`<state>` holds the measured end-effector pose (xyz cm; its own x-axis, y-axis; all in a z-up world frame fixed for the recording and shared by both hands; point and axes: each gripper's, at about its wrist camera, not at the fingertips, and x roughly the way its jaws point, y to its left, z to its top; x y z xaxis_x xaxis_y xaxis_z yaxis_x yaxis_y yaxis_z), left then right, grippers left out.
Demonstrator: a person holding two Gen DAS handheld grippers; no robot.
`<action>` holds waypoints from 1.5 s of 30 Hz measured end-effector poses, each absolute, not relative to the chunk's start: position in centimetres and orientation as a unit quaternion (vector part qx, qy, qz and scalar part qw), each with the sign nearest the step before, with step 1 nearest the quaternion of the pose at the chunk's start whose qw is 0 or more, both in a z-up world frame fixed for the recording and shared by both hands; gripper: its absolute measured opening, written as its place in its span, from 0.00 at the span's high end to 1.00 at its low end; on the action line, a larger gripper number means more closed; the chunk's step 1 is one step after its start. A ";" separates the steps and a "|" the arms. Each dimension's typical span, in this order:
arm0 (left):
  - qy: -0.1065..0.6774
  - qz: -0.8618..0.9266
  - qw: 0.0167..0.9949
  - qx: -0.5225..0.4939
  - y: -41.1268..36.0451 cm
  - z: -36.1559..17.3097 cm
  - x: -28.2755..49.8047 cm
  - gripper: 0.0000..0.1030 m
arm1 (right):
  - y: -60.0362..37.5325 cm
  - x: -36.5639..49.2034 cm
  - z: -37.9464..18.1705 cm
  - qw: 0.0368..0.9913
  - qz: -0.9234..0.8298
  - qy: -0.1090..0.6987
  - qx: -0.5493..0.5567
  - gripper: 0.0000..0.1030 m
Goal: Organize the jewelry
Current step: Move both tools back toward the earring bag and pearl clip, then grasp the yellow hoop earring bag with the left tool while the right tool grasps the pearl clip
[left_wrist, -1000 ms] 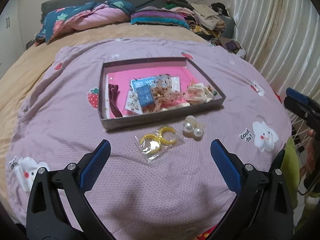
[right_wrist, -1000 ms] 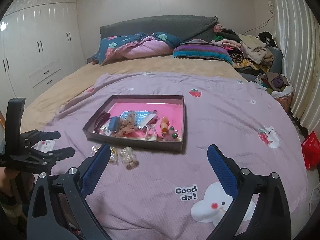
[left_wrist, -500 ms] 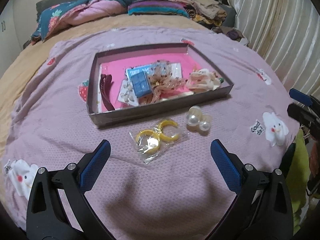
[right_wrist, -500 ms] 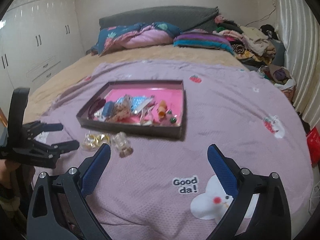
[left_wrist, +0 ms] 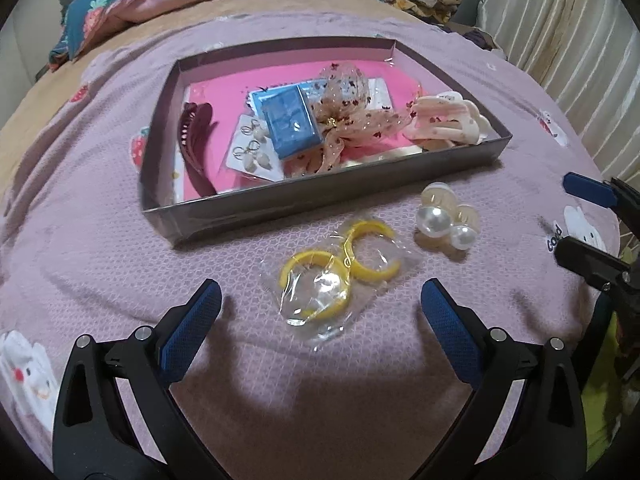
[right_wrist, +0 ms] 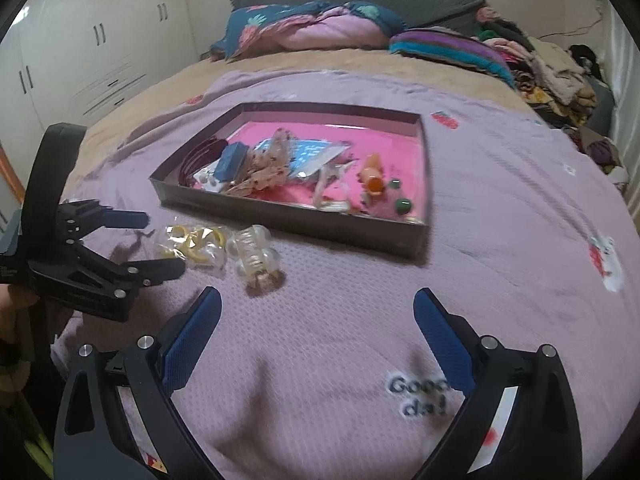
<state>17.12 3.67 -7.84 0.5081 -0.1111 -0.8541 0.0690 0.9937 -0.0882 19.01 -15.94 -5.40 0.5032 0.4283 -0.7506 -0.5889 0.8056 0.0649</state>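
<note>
Right gripper (right_wrist: 316,312) jaws spread over purple blanket (right_wrist: 360,320).

Yellow hoop earrings (left_wrist: 338,270), sealed in a clear bag, flat on blanket at 6 o'clock of tray (left_wrist: 320,200). Pearl hair clip (left_wrist: 446,222) at their 2 o'clock, apart.

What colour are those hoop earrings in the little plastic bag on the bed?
Yellow. The hoop earrings show best in the left wrist view.

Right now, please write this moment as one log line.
left hand-held gripper: open, above bagged yellow earrings | right hand-held gripper: open, empty | pearl hair clip: on blanket, outside tray
</note>
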 end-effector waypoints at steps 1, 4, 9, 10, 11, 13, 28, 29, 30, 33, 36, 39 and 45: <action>0.495 -0.056 0.867 -0.023 3.7 -8.0 17.3 0.09 | -15.5 19.4 -5.7 0.856 0.304 0.406 -0.100 0.10; 0.498 -0.064 0.865 -0.020 3.6 -8.6 18.0 0.16 | -14.4 20.0 -6.5 0.845 0.317 0.417 -0.105 0.16; 0.504 -0.076 0.860 -0.037 4.1 -9.1 18.7 0.35 | -13.1 21.3 -7.7 0.829 0.334 0.434 -0.111 0.19; 0.503 -0.078 0.860 -0.038 4.2 -9.1 18.6 0.37 | -12.8 21.6 -8.0 0.826 0.337 0.437 -0.112 0.19; 0.503 -0.080 0.860 -0.038 4.3 -9.0 18.6 0.39 | -12.6 21.8 -8.1 0.824 0.339 0.440 -0.113 0.20; 0.503 -0.082 0.860 -0.038 4.4 -8.9 18.4 0.41 | -12.0 22.2 -8.5 0.818 0.344 0.447 -0.114 0.26; 0.501 -0.084 0.859 -0.055 6.1 -7.9 16.5 0.55 | -9.7 22.3 -9.1 0.807 0.364 0.452 -0.109 0.64; 0.499 -0.087 0.860 -0.057 6.0 -7.6 16.4 0.55 | -9.9 22.1 -8.9 0.809 0.363 0.450 -0.105 0.64; 0.497 -0.089 0.861 -0.057 6.0 -7.4 16.3 0.55 | -10.2 21.9 -8.5 0.811 0.363 0.448 -0.100 0.64; 0.489 -0.095 0.865 -0.056 5.8 -6.4 15.8 0.55 | -11.4 20.9 -7.2 0.820 0.360 0.436 -0.091 0.64; 0.478 -0.104 0.870 -0.057 5.5 -5.1 15.5 0.55 | -12.7 20.2 -6.0 0.829 0.352 0.427 -0.083 0.64; 0.468 -0.108 0.875 -0.055 5.2 -3.9 15.4 0.55 | -13.9 19.7 -4.9 0.837 0.344 0.419 -0.075 0.64; 0.454 -0.114 0.882 -0.056 4.3 -2.2 15.8 0.55 | -16.4 19.4 -2.9 0.853 0.322 0.407 -0.062 0.64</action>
<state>15.78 4.29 -2.21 0.5624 -0.2522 -0.7875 0.1502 0.9677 -0.2027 19.39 -16.37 -2.90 0.4614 0.4997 -0.7330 -0.5999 0.7845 0.1572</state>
